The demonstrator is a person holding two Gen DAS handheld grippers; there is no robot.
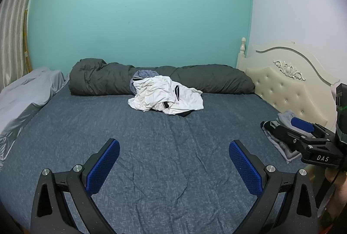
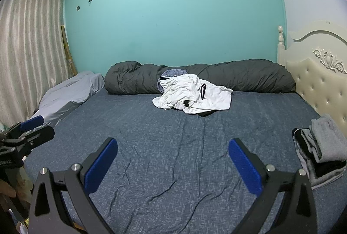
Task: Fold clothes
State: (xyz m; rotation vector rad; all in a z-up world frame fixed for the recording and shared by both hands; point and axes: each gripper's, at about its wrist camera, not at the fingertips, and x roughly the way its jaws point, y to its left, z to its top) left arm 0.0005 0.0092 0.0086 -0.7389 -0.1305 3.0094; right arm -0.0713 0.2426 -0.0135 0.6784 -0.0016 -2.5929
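A: Start big. What carries everything?

B: A bed point(image 1: 164, 160) under a blue-grey sheet, creased down the middle, filling both views. A teal wall point(image 1: 141, 6) rises behind it, a striped curtain point(image 2: 28, 38) hangs on the left, and a cream tufted headboard point(image 2: 321, 80) stands on the right.

A: And lying on the bed?

B: A dark grey duvet point(image 1: 216, 79) rolled along the far edge against the wall, with a pale grey pillow point(image 1: 23, 95) at the left end. In front of the duvet, mid-bed, sits a crumpled pile of clothes: a white T-shirt with black trim point(image 1: 167, 98) on top, a blue-grey garment point(image 1: 144, 73) peeking out behind it.

A: Anything folded yet?

B: A stack of folded clothes point(image 2: 323, 147) by the headboard, grey and black pieces.

A: How would the T-shirt handle?

B: Light, limp and soft, I'd judge; it will sag and bunch. Best pinched at a hem or shoulder seam, one point per tool, then drawn onto the bare sheet.

A: The tools?

B: The left hand-held gripper point(image 1: 173, 166) and right hand-held gripper point(image 2: 172, 165) hover low over the near sheet, blue pads spread wide, holding nothing, well apart from the pile.
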